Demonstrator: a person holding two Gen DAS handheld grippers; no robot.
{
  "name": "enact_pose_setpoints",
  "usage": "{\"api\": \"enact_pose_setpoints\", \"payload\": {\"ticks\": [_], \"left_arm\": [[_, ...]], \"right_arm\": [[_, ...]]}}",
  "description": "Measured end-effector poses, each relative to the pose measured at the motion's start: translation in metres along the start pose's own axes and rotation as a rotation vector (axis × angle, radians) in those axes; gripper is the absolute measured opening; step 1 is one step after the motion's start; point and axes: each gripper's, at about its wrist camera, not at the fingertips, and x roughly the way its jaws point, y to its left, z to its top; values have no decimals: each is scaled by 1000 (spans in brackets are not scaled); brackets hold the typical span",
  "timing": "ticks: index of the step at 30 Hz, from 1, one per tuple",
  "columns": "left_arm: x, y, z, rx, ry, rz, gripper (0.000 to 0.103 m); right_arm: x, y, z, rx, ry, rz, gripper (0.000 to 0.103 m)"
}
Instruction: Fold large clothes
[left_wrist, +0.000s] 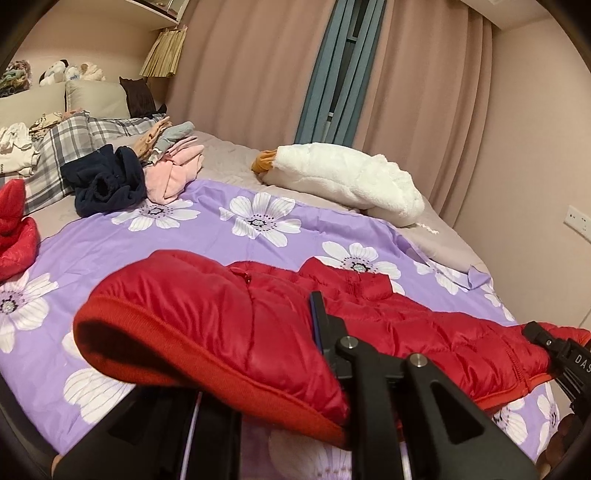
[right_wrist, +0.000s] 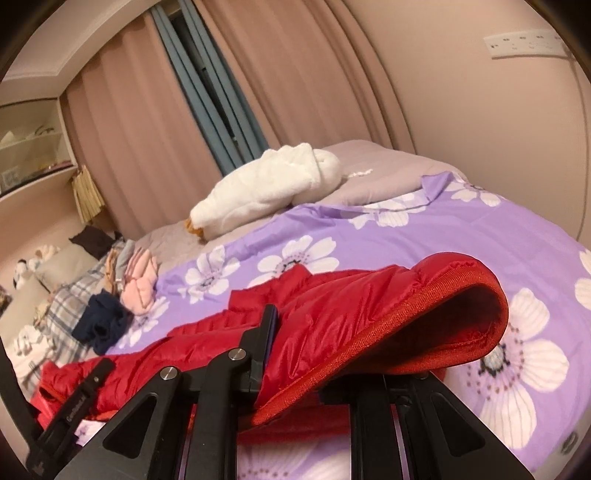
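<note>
- Red puffer jacket (left_wrist: 229, 317) stretched low over the bed's purple floral cover (left_wrist: 110, 243), hem edge lifted at both ends, likely to carry it over in a fold.
- Left hand-held gripper (left_wrist: 280, 373) clenched on the hem; right hand-held gripper (right_wrist: 295, 373) likewise clamped on the hem, keeping it taut between them.
- Seen from the left wrist only: a second red garment (left_wrist: 16, 236) at the bed's edge.
- Seen from the right wrist only: wall shelves (right_wrist: 33, 147).
</note>
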Motion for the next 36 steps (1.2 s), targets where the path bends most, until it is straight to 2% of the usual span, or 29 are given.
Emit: {"api": "enact_pose_setpoints", "payload": {"ticks": [7,11,14,18,27,31,34,36], "left_arm": [[50,-1,18,-16,30,9,17],[70,-5,22,-2,21,16,17],[91,-10,23,21,49,48,17],[103,-14,29,21,38,55,17],[133,-18,43,25,41,50,18],[157,-19,52,-10,74,51,18],[170,-17,56,-27,92,60,25],[176,-15,57,-37,106,65,47]], "right_arm": [[34,5,13,-42,21,-34,17],[53,7,20,-51,28,-43,17],[70,4,27,-41,51,-39,17],[95,3,35,-49,83,-56,17],[119,0,47,-65,100,-73,17],[136,-1,53,-59,114,-92,17],[149,-2,56,-54,123,-98,17],[158,-3,57,-48,139,-99,19]]}}
